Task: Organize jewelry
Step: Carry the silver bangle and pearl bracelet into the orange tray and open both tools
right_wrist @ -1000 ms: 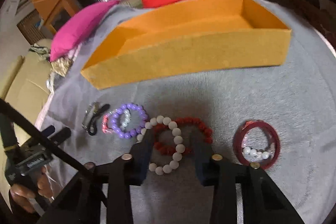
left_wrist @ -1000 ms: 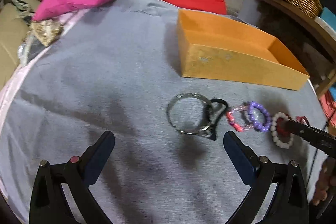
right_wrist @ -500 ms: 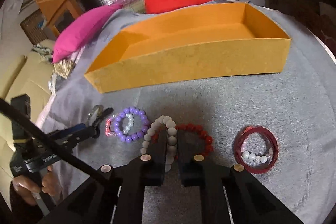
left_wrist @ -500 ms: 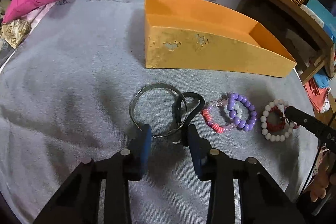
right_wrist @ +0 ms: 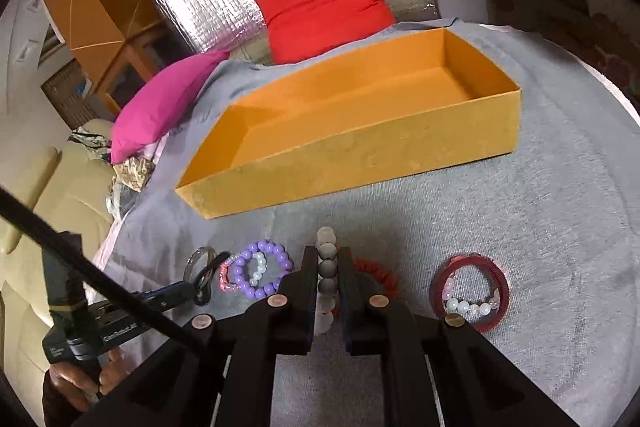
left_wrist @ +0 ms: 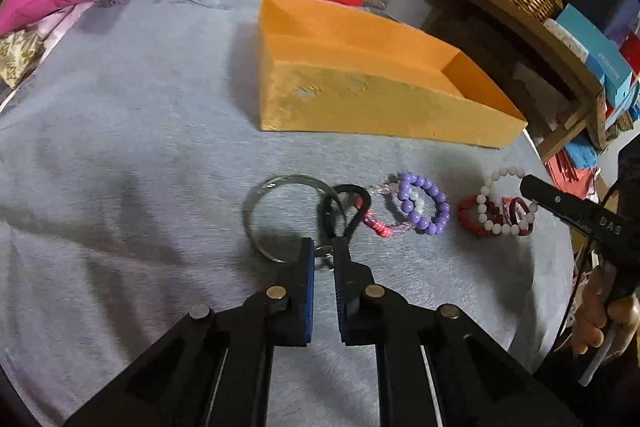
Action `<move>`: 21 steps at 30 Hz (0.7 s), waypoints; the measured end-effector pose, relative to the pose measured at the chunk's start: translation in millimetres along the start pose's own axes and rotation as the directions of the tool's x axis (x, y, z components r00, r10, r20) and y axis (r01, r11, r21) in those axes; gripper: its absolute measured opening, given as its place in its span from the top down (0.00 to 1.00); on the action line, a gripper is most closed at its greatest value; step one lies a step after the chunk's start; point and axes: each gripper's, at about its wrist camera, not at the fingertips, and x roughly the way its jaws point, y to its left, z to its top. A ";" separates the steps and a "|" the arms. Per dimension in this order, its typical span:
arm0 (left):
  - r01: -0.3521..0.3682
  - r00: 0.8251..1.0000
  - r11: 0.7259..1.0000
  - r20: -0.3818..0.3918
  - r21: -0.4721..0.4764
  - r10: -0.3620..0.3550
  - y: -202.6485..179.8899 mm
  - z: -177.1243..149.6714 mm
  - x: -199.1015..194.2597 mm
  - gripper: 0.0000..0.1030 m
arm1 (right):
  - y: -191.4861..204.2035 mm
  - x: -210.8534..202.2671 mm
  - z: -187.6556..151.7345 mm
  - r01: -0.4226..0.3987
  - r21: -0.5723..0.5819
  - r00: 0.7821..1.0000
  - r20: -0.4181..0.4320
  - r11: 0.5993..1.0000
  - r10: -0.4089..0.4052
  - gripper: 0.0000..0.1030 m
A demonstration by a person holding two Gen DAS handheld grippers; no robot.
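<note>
Left view: rides behind the left claw, angled steeply down, close over the grey cloth.
Right view: behind the right claw, same downward tilt, close.
Shared: orange box ahead, purple bracelet, each other's claw.

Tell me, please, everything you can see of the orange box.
The orange box is a long, shallow, open tray with no lid, apparently velvet-covered card. Its front wall shows a few pale scuffs. A lengthwise divider splits the inside into two channels, and nothing shows in them. It lies flat on the grey cloth, beyond the row of bracelets, with a red cushion behind it. Nothing else touches it.
</note>
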 end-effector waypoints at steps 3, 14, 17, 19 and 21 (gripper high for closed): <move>0.006 1.000 1.000 0.010 -0.012 -0.006 10.0 -3.0 -10.4 0.91 | 3.5 2.3 0.5 -0.003 -0.003 1.000 0.002 1.000 0.003 0.90; -0.065 0.997 0.989 0.030 -0.131 0.070 40.0 7.0 -2.3 0.40 | 11.4 8.4 -3.5 -0.013 -0.012 1.000 0.000 1.000 0.013 0.90; -0.109 0.994 0.986 0.002 -0.125 0.110 42.0 9.0 13.6 0.50 | 12.0 8.6 -4.5 -0.015 -0.013 1.000 -0.002 1.000 0.015 0.90; -0.131 0.991 0.984 -0.014 -0.120 0.131 39.3 13.8 24.2 0.71 | 11.5 8.9 -4.5 -0.017 -0.012 1.000 -0.005 1.000 0.017 0.90; -0.168 0.986 0.981 0.001 -0.098 0.169 38.3 15.8 26.6 0.84 | 10.9 9.5 -4.9 -0.016 -0.013 1.000 -0.011 1.000 0.016 0.90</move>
